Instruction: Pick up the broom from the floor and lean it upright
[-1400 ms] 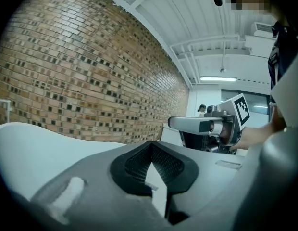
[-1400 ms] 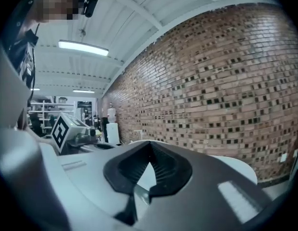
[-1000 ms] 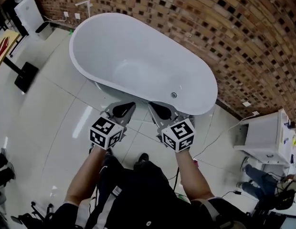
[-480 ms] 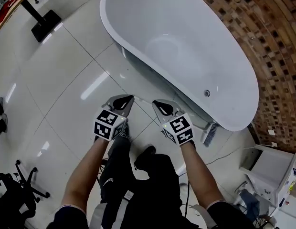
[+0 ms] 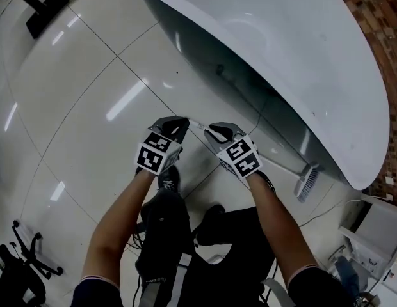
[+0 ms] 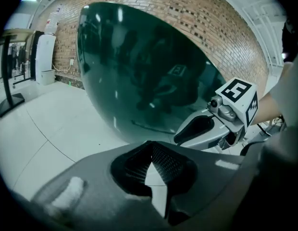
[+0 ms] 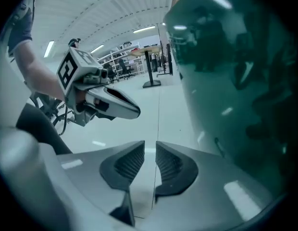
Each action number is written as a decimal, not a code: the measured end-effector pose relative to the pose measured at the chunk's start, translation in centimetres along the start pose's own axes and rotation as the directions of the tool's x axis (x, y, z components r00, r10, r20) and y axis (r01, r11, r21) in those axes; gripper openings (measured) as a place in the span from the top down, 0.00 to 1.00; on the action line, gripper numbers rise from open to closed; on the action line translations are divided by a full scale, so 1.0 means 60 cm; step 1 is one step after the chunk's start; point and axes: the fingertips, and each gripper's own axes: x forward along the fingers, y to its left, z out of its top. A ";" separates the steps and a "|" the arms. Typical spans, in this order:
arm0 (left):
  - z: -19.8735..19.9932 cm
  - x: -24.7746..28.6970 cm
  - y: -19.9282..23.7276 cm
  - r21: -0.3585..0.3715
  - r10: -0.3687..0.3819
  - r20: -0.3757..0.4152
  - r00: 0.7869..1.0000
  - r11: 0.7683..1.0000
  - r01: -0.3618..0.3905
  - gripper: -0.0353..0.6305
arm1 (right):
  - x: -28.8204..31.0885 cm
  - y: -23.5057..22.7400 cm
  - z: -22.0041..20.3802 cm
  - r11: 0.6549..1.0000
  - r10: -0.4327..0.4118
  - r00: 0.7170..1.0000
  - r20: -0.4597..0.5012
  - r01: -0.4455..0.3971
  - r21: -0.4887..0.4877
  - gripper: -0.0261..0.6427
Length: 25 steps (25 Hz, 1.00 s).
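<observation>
Item: broom (image 5: 306, 180), white handle and pale brush head, lying flat on the floor (image 5: 89, 114) just beside the foot of the tub (image 5: 282, 50). The brush head lies toward the tub's right end. The handle runs leftward under the right gripper, and its free end shows between the tips of the two grippers in the head view. Whether either tip touches it cannot be told. Left gripper (image 5: 179, 124): held low over the floor and angled downward toward the tub. Its own view (image 6: 150, 146) shows the jaws closed tip to tip with nothing caught in them. Right gripper (image 5: 216, 131): just beside the left, angled downward. Its own view (image 7: 150, 148) shows the jaws a narrow gap apart; they have just been opening, and only bare floor and a tile seam show between them. Each gripper appears in the other's view, the right one (image 6: 206, 129) and the left one (image 7: 110, 104), both in front of the tub's dark glossy side (image 7: 230, 81). Floor: white glossy tiles. Also present: a black stand base (image 5: 48, 11) at upper left, and the person's dark shoe (image 5: 168, 178) below the left gripper.
</observation>
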 end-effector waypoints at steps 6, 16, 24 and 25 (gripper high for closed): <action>-0.116 0.109 0.062 0.073 0.020 -0.059 0.998 0.997 -0.016 0.95 | 0.160 -0.042 -0.117 0.998 0.033 0.995 -0.093 -0.038 -0.053 0.79; -0.264 0.202 0.109 0.021 0.039 -0.104 0.994 0.999 -0.037 0.95 | 0.330 -0.083 -0.284 0.991 0.088 0.968 -0.233 -0.109 -0.077 0.70; -0.302 0.185 0.117 -0.020 0.059 -0.129 0.990 0.998 -0.062 0.95 | 0.365 -0.067 -0.353 0.970 0.012 0.946 -0.324 -0.090 -0.227 0.80; -0.299 0.184 0.118 -0.019 0.064 -0.128 0.990 0.998 -0.067 0.95 | 0.363 -0.066 -0.350 0.967 0.015 0.945 -0.327 -0.096 -0.234 0.81</action>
